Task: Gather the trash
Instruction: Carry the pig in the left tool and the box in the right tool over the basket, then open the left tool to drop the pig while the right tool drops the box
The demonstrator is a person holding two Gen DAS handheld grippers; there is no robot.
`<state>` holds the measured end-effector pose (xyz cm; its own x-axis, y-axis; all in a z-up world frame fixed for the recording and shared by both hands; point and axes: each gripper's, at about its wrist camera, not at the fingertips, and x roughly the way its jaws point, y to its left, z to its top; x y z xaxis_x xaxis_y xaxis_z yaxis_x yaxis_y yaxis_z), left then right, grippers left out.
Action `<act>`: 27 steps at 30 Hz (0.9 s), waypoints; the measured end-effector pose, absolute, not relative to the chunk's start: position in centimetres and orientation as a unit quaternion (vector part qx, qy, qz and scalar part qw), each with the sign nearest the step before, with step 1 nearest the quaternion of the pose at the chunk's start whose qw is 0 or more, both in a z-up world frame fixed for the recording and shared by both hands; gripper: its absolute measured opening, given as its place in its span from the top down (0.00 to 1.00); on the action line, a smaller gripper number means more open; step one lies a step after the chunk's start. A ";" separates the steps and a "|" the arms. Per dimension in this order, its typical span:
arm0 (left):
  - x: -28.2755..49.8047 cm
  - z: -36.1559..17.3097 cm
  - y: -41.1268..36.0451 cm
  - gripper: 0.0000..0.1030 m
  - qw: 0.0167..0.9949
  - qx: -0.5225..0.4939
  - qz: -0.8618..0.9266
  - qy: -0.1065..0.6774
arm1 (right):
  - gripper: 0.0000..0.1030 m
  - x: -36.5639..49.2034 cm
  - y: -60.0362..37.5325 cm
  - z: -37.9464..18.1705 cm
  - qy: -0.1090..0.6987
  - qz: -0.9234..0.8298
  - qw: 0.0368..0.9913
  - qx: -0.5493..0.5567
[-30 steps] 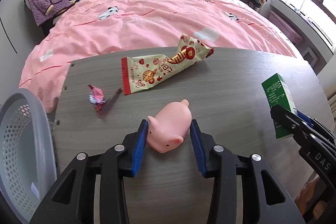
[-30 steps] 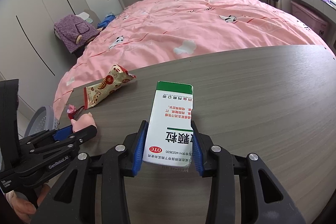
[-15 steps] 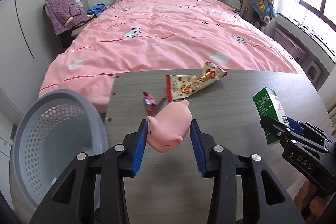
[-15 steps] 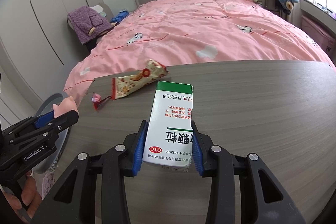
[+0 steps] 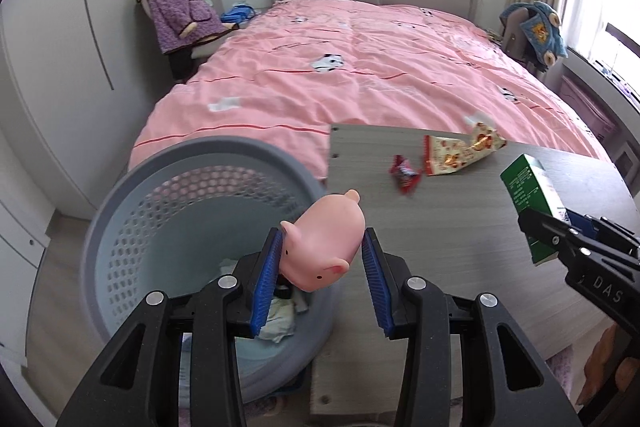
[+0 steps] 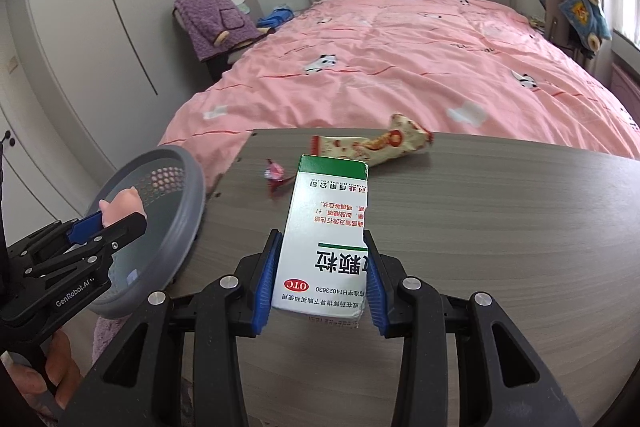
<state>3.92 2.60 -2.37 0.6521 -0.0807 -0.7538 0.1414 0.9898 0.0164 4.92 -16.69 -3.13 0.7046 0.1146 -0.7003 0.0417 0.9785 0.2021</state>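
Note:
My left gripper [image 5: 322, 267] is shut on a pink rubber pig [image 5: 322, 247] and holds it above the right rim of a grey perforated trash basket [image 5: 132, 199] beside the table. My right gripper [image 6: 322, 267] is shut on a white and green medicine box [image 6: 324, 235] held over the grey wooden table [image 6: 480, 227]. A snack wrapper [image 6: 372, 147] and a small red candy wrapper [image 6: 276, 175] lie near the table's far left corner. The basket [image 6: 168, 227] and the left gripper with the pig [image 6: 120, 207] show at the left of the right wrist view.
Crumpled paper [image 5: 280, 319] lies in the basket's bottom. A pink bed [image 5: 360, 67] stands right behind the table. A chair with purple clothing [image 5: 180, 11] is at the far left, a wardrobe [image 5: 60, 47] along the left wall, a window at the right.
My left gripper has lifted the pig off the table and carried it left, over the basket. My right gripper has lifted the box and moved left with it.

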 end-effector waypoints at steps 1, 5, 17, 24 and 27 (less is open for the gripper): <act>3.8 -2.4 3.1 0.61 0.908 0.035 -0.057 0.413 | 0.63 5.0 -16.0 -3.1 0.384 0.025 0.918 0.098; 3.5 -2.7 6.2 0.61 0.909 0.019 -0.039 0.415 | 0.63 5.8 -13.2 -2.9 0.387 0.044 0.917 0.082; 4.2 -3.5 13.6 0.61 0.911 -0.012 0.019 0.412 | 0.63 8.9 -5.2 -2.4 0.396 0.107 0.911 0.042; 5.2 -4.2 16.0 0.61 0.907 -0.020 0.030 0.419 | 0.63 11.0 -1.4 -2.8 0.404 0.144 0.903 0.029; 5.5 -4.2 16.5 0.61 0.907 -0.025 0.031 0.419 | 0.63 11.6 -0.5 -2.9 0.405 0.156 0.900 0.029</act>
